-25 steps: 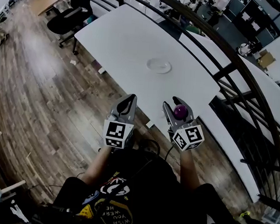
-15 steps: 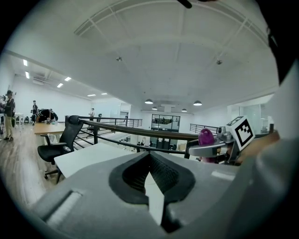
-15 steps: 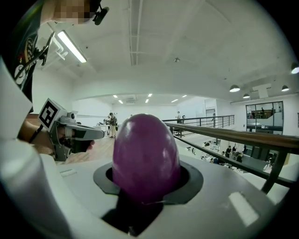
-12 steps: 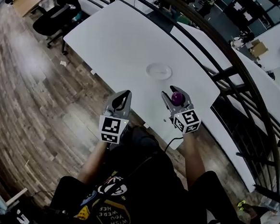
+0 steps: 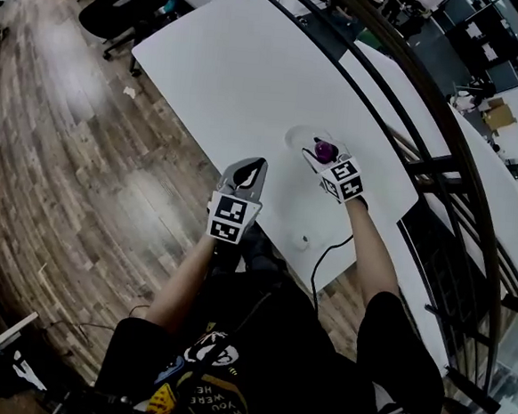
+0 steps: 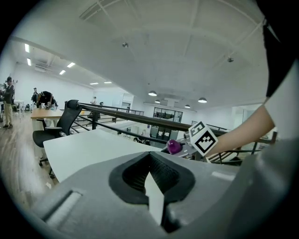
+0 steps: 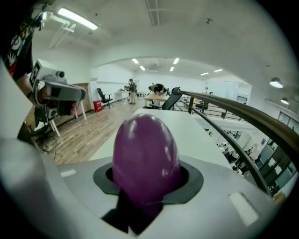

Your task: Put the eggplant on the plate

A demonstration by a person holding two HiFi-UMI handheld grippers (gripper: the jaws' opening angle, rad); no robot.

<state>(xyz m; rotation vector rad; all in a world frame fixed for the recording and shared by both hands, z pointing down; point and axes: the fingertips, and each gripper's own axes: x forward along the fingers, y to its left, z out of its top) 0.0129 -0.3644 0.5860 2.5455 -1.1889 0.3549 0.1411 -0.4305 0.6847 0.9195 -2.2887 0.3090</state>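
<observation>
This is an open-plan office, seemingly on an upper level. A long white counter [image 5: 242, 75] stands on a wood-plank floor [image 5: 74, 169], with a black swivel chair [image 5: 122, 17] at its far end. A dark curved railing [image 7: 243, 112] runs along one side. Strip lights [image 7: 77, 18] line the white ceiling, and people [image 7: 132, 91] gather by a wooden desk [image 6: 44, 113] further off.

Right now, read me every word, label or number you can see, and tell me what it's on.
"WISH YOU WERE HE": printed on the person's black shirt, upside down in the head view, rest hidden.
Yellow patch beside it: too small to read.
Left marker cube and right marker cube: square patterns only, no letters.
No other text is legible.
</observation>
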